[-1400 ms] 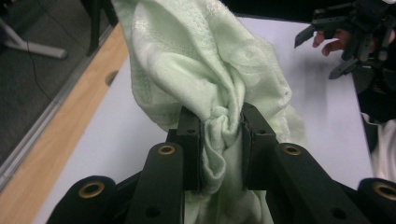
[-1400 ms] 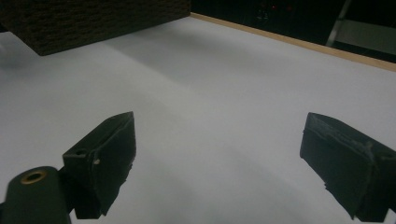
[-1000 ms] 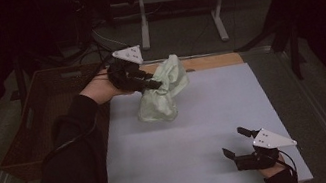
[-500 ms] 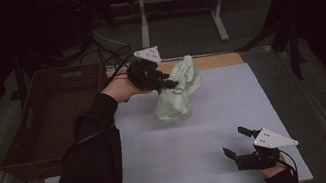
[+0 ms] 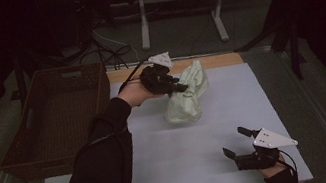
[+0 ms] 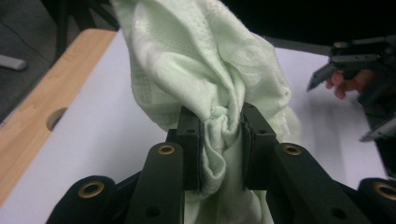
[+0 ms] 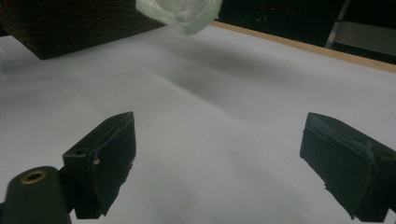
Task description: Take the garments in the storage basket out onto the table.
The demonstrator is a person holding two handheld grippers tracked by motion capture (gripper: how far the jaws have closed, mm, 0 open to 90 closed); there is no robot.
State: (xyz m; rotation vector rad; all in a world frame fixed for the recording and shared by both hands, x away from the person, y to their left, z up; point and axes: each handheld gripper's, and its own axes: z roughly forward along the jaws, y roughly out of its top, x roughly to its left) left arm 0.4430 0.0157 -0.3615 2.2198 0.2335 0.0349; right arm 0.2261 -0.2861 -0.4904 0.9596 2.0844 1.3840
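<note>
A pale green cloth (image 5: 187, 95) hangs bunched above the white table sheet (image 5: 202, 150) near its far edge. My left gripper (image 5: 181, 88) is shut on it; in the left gripper view the two black jaws pinch a twisted fold of the cloth (image 6: 205, 93) and the rest drapes past them. My right gripper (image 5: 237, 142) rests low near the front right corner of the sheet, jaws wide apart and empty. In the right gripper view its fingers (image 7: 105, 158) frame bare white sheet, with the cloth's lower end (image 7: 180, 14) hanging at the top edge.
A brown woven basket (image 5: 54, 120) stands at the left beside the sheet. A strip of wooden tabletop (image 5: 216, 60) shows along the far edge. A metal stand (image 5: 177, 12) is on the floor behind the table.
My left gripper has carried the cloth to the right and slightly lower, away from the basket. The right gripper has stayed where it was.
</note>
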